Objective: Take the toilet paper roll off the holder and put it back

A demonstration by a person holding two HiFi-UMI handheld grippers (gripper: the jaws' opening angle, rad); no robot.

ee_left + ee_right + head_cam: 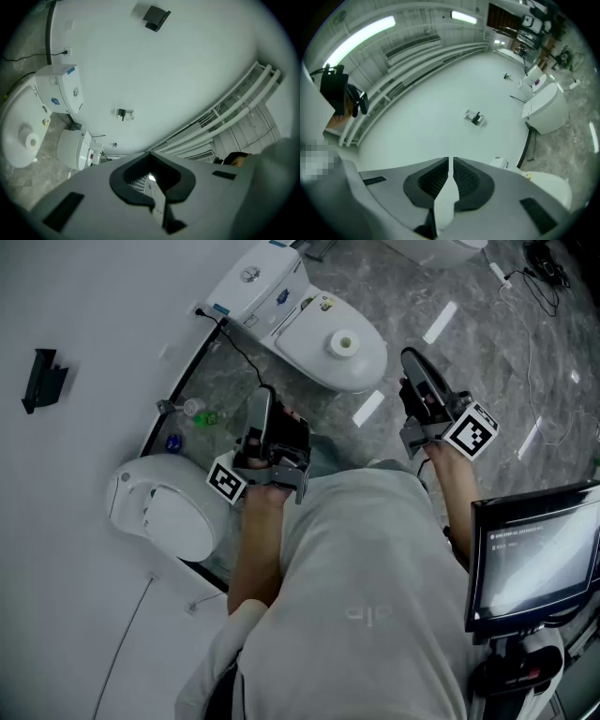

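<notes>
The fingers (pixel 129 185) of the left gripper (pixel 262 399) are clenched together with nothing between them. The fingers (pixel 436 180) of the right gripper (pixel 413 360) are pressed shut and empty too. Both pairs tilt upward toward the white wall (pixel 84 296). The toilet paper roll (pixel 344 343) stands on end on the closed lid of a toilet (pixel 370 364), ahead of the fingertips, between the two pairs and well apart from both. The black holder (pixel 42 379) is on the wall, far to the left of the left fingers. A second toilet (pixel 159 512) sits near the left fingers on their left, and a monitor (pixel 534 554) is behind the right fingers on their right.
</notes>
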